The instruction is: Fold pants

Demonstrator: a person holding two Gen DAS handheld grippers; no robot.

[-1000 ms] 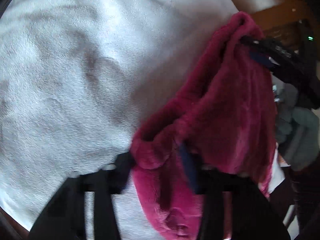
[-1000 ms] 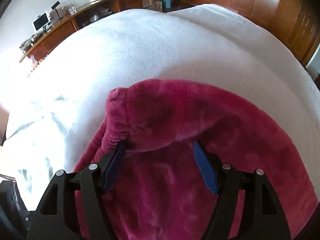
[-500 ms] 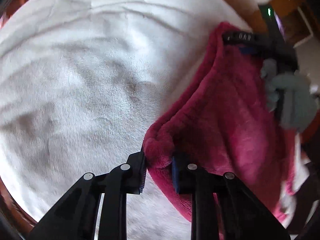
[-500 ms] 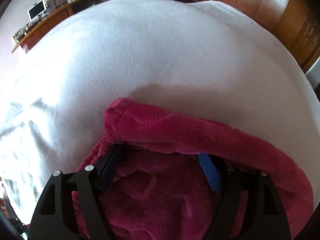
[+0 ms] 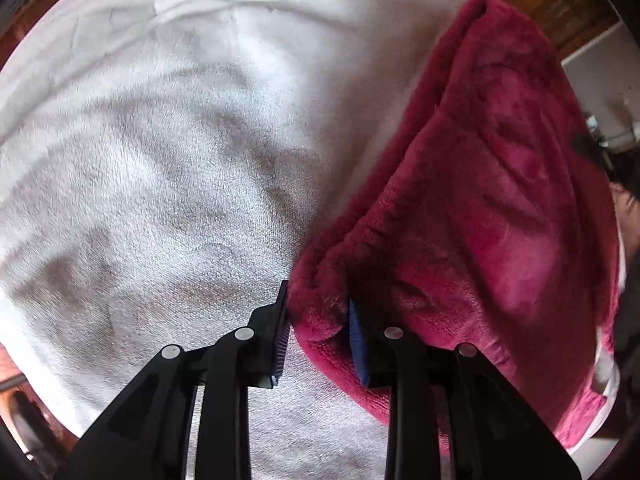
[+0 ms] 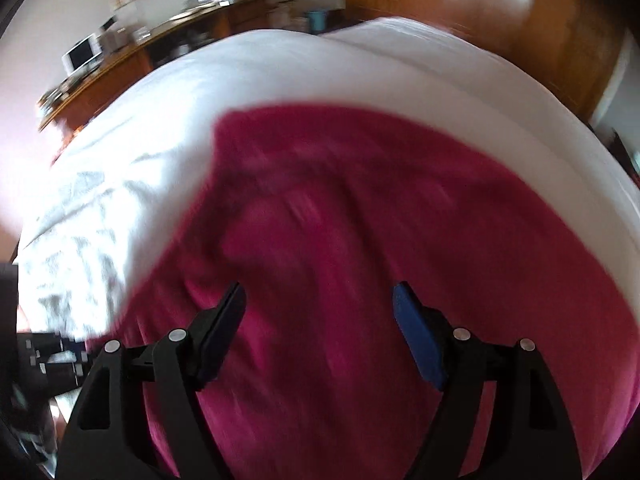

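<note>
In my left view the pants (image 5: 492, 208) fill the right half of the frame, lying on the bed (image 5: 168, 168). In my right view they spread across the lower centre, a desk (image 6: 132, 68) upper left behind the bed.

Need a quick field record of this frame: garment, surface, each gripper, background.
garment: magenta fleece pants, bunched, lying on the bed
surface: white bed cover, creased
left gripper: jaws opening, a thick edge of the pants between the pads, pads touching it
right gripper: jaws wide apart above the pants, nothing gripped; view motion-blurred
background: wooden desk with a small monitor; wooden doors
</note>
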